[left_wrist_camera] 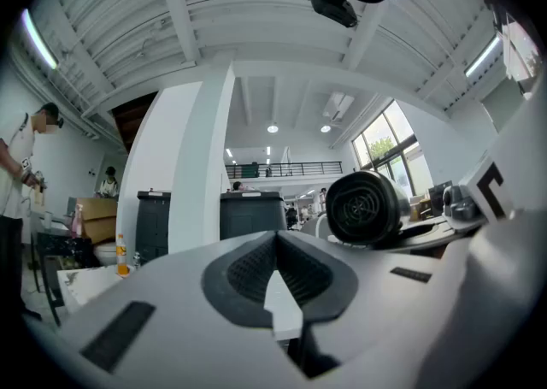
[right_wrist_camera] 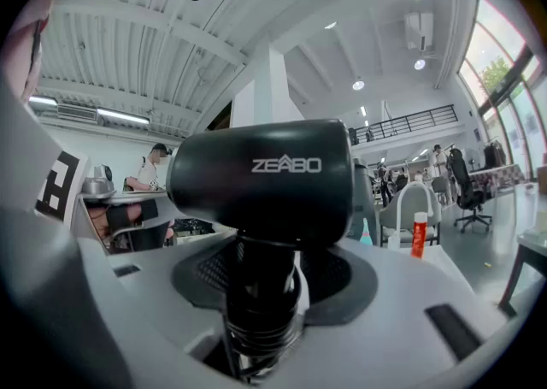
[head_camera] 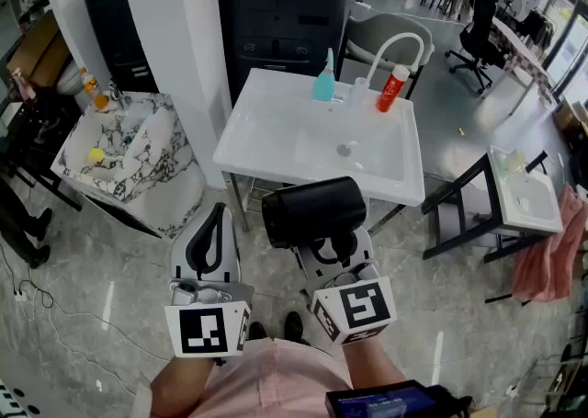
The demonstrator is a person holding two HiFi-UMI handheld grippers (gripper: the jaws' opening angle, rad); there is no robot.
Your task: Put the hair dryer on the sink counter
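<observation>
Hair dryer (head_camera: 314, 210) sits mid-frame in the head view, just below the white sink counter (head_camera: 276, 145), with the right gripper (head_camera: 336, 249) under it and the left gripper (head_camera: 218, 223) at lower left. Left gripper view: jaws pressed together, empty. Right gripper view: pads clamp the dryer's handle. It looks mid-carry; next it needs moving forward and lowering onto the counter's flat rim.

The left gripper (head_camera: 217, 221) is held near the body, jaws together and empty. Just beside it, the right gripper (head_camera: 333, 249) points away, jaws clamped on the handle of the hair dryer (head_camera: 312, 208).
</observation>
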